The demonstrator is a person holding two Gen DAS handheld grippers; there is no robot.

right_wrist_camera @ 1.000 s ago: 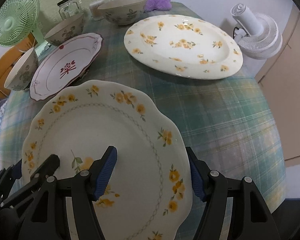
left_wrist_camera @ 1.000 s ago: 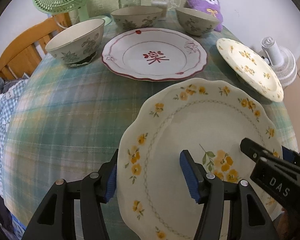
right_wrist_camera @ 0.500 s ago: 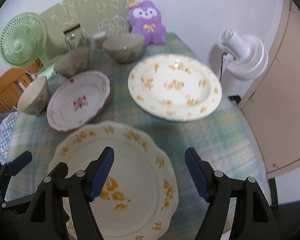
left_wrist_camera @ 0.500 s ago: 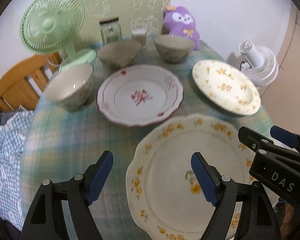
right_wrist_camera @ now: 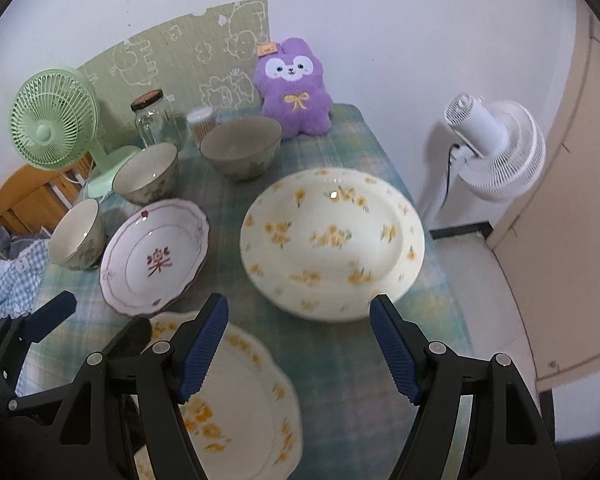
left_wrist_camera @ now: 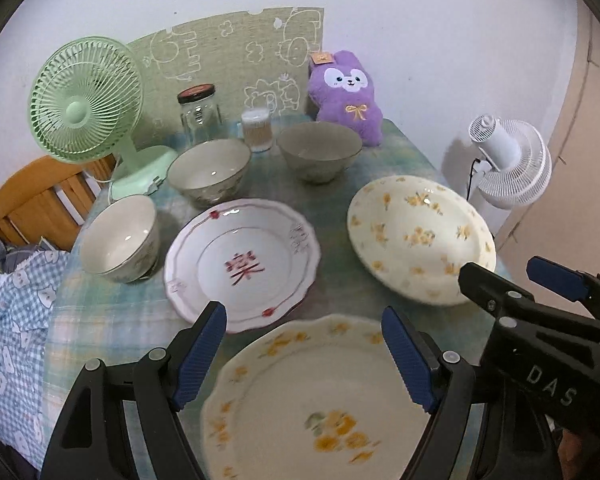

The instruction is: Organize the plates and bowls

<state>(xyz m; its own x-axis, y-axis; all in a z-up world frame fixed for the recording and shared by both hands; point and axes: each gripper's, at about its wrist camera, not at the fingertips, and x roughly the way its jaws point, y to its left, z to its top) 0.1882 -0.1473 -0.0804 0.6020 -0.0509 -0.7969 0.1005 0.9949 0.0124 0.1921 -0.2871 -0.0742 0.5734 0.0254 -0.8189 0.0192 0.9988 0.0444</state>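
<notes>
A scalloped plate with yellow flowers (left_wrist_camera: 320, 400) (right_wrist_camera: 236, 400) lies flat at the table's near edge. My left gripper (left_wrist_camera: 302, 320) hangs open above its far rim, touching nothing. My right gripper (right_wrist_camera: 300, 312) is open too, over the bare cloth between that plate and the big round yellow-flowered plate (right_wrist_camera: 332, 240) (left_wrist_camera: 416, 236). A white plate with red trim and a red character (left_wrist_camera: 240, 260) (right_wrist_camera: 156, 256) sits in the middle. Three bowls (left_wrist_camera: 120, 238) (left_wrist_camera: 208, 170) (left_wrist_camera: 320, 156) curve around behind it. Each view shows the other gripper (left_wrist_camera: 500, 276) (right_wrist_camera: 106, 314) at its side.
At the back stand a green fan (left_wrist_camera: 84, 100), a glass jar (left_wrist_camera: 199, 114), a small swab container (left_wrist_camera: 256, 130) and a purple plush (left_wrist_camera: 348, 96). A white fan (right_wrist_camera: 496, 148) stands on the floor to the right. A wooden chair (left_wrist_camera: 32, 196) and checked cloth (left_wrist_camera: 12, 320) lie left.
Both grippers straddled the scalloped plate's rim a second ago. They have since widened, risen and drawn back off it, and the plate rests on the table.
</notes>
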